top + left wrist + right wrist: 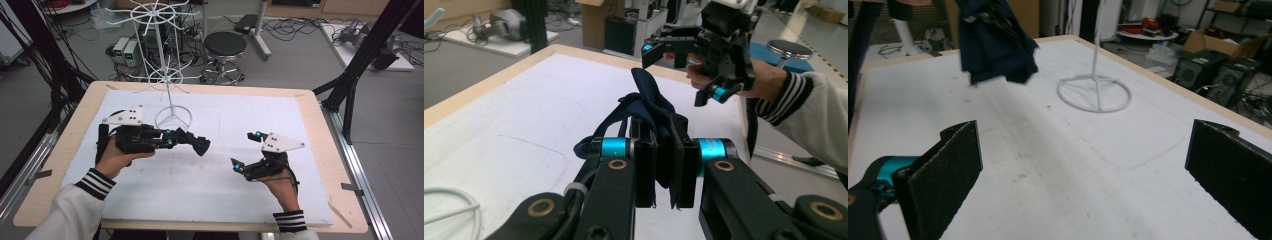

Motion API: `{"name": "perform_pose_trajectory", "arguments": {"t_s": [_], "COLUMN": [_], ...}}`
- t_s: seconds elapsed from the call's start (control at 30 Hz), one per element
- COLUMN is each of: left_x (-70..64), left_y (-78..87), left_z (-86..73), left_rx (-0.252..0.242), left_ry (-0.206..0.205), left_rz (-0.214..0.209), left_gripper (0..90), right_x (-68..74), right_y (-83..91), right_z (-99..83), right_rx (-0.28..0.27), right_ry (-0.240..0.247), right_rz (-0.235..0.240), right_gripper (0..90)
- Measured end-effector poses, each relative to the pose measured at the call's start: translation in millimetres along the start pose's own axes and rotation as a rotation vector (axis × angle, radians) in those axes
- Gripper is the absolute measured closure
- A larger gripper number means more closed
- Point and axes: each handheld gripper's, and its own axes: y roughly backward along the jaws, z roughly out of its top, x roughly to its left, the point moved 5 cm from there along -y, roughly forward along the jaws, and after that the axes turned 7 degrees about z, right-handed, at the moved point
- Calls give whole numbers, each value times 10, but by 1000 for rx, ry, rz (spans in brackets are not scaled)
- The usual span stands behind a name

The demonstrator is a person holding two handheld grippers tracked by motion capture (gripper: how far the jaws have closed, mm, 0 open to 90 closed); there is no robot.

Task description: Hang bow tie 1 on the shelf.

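Currently mid-handover, I'd say: left gripper (pixel 202 146) clamps the dark blue cloth (pixel 199 144) mid-frame, held above the white mat (pixel 150 180). Right gripper (pixel 247 149), jaws wide and empty, sits lower right. Likely next: right closes on the free hanging end. Left gripper view shows the pinch on the cloth (pixel 651 107); right gripper view shows the cloth (pixel 995 42) dangling upper left, the wire rack (pixel 1094 92) base beyond.
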Motion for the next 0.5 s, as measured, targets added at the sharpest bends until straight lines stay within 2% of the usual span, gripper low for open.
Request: {"name": "perform_pose_trajectory", "arguments": {"t_s": [0.03,0.07,0.13,0.2,0.33,0.43,0.5], "left_x": [5,15,35,54,94,133,158], "left_y": [12,33,57,87,153,211,250], "left_z": [5,8,18,32,62,92,115], "left_rx": [-7,-10,-14,-25,-42,-56,-67], "left_ry": [3,3,0,1,-5,-13,-17], "left_rz": [2,-1,13,19,40,55,64], "left_gripper": [830,830,830,830,830,829,829], "right_x": [-16,-19,-24,-39,-55,-95,-95], "right_y": [32,99,123,229,305,389,399], "right_z": [-34,-113,-142,-243,-298,-352,-363], "right_rx": [-7,-17,-19,-31,-48,-82,-79], "right_ry": [-1,-32,-35,-49,-57,-61,-65], "right_rz": [-14,-19,-26,-52,-73,-113,-114], "right_gripper": [10,10,10,10,10,10,10]}}
